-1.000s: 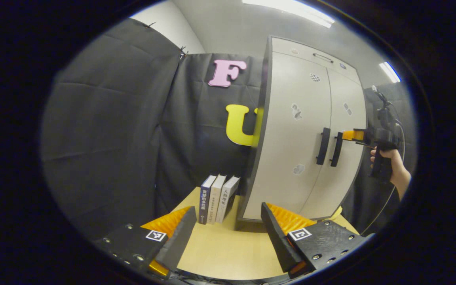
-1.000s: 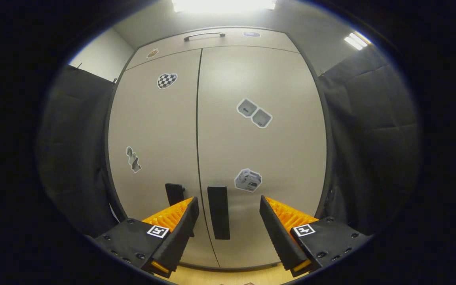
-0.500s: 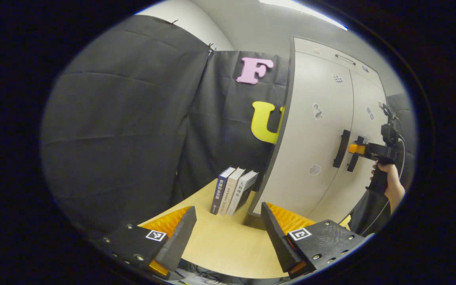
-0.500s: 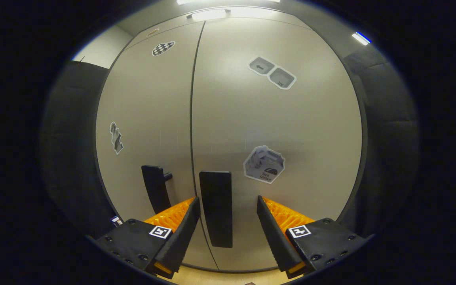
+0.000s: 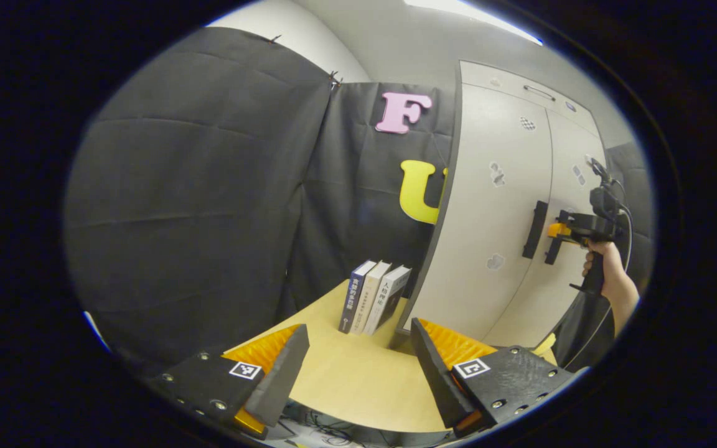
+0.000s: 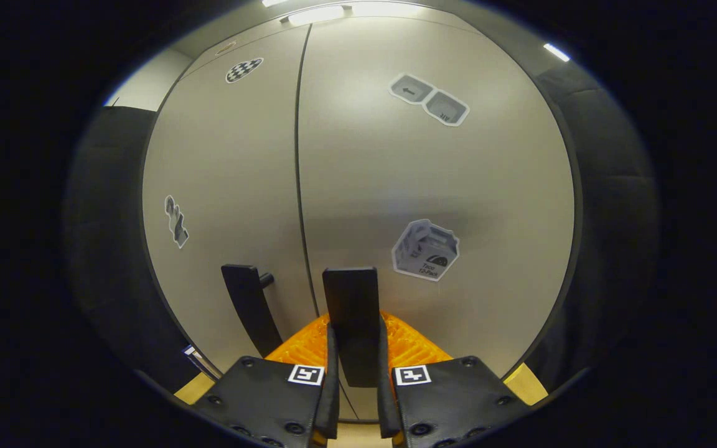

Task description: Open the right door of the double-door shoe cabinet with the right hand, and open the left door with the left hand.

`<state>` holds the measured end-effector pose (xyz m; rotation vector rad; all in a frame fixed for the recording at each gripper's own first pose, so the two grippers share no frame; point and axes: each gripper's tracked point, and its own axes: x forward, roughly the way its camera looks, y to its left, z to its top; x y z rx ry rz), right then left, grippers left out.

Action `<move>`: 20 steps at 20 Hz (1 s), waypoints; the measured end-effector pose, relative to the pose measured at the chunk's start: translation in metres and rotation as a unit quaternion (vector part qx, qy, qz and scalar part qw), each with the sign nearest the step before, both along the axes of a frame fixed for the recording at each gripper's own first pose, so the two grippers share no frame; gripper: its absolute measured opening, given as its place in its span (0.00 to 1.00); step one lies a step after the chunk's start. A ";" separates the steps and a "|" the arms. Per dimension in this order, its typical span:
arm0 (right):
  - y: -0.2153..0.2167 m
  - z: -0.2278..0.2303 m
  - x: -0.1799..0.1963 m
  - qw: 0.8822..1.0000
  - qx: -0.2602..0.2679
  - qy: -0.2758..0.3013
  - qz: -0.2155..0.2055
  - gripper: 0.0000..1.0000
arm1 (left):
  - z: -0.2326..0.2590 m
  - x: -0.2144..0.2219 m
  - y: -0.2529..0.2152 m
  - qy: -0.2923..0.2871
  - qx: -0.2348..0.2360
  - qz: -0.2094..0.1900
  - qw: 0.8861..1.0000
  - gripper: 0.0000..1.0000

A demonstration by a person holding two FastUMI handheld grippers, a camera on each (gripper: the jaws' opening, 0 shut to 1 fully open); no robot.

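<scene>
The pale grey shoe cabinet stands on the table with both doors closed. In the right gripper view, my right gripper is shut on the black vertical handle of the right door. The left door carries its own black handle, which nothing touches. The left gripper view has the right gripper, held in a hand, at the right handle. My left gripper is open, well back from the cabinet, low over the table with nothing between its fingers.
Three books stand upright on the wooden table just left of the cabinet's side. Black cloth walls close in the left and back. A cable trails from the right gripper.
My right gripper moved in and went from open around the right door's handle to shut on it. The left gripper turned left a second ago and has barely moved since. Both doors stay closed.
</scene>
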<state>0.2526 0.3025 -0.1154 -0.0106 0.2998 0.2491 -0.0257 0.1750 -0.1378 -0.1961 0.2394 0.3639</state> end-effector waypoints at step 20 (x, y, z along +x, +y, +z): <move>-0.035 0.011 -0.067 1.000 0.003 -0.025 -0.007 0.06 | 0.002 -0.001 -0.024 -0.022 0.019 -0.162 0.986 0.96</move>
